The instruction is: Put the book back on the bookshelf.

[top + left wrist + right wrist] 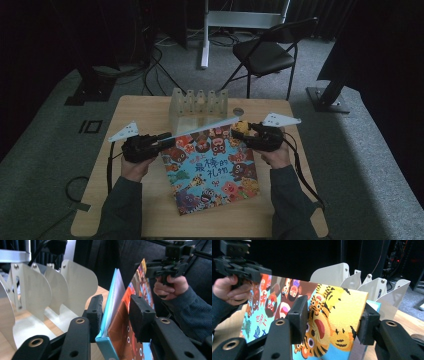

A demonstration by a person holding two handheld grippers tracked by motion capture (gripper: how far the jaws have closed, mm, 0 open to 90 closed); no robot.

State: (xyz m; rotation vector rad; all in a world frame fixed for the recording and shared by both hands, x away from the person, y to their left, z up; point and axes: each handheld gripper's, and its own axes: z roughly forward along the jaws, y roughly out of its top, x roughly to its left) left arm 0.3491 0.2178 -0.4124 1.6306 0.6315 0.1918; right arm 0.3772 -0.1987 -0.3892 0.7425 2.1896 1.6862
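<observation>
My left hand-held gripper (161, 141) gripped the near-left corner of the picture book (212, 167). In the left gripper view its two black pads pressed the book's cover and pages (117, 315) from either side at the turquoise spine edge, so this hand-held gripper was clamped on the book.

My right hand-held gripper (239, 129) sat at the book's far-right corner. In the right gripper view the yellow tiger corner of the cover (337, 312) lay between the jaws. The left pad overlapped the cover, and the right pad stood at the cover's edge. I could not tell whether the pads pressed on it.

The book was tilted over the tabletop (280, 215), its far edge raised between the two hand-held grippers and its near edge low toward me. The cover faced up, showing cartoon animals and blue characters.

A white divider rack (199, 107) stood on the tabletop just beyond the book's far edge, its curved partitions (77, 285) upright. A small round object (238, 111) lay near the rack's right end. A black folding chair (267, 52) stood on the floor well beyond the tabletop.
</observation>
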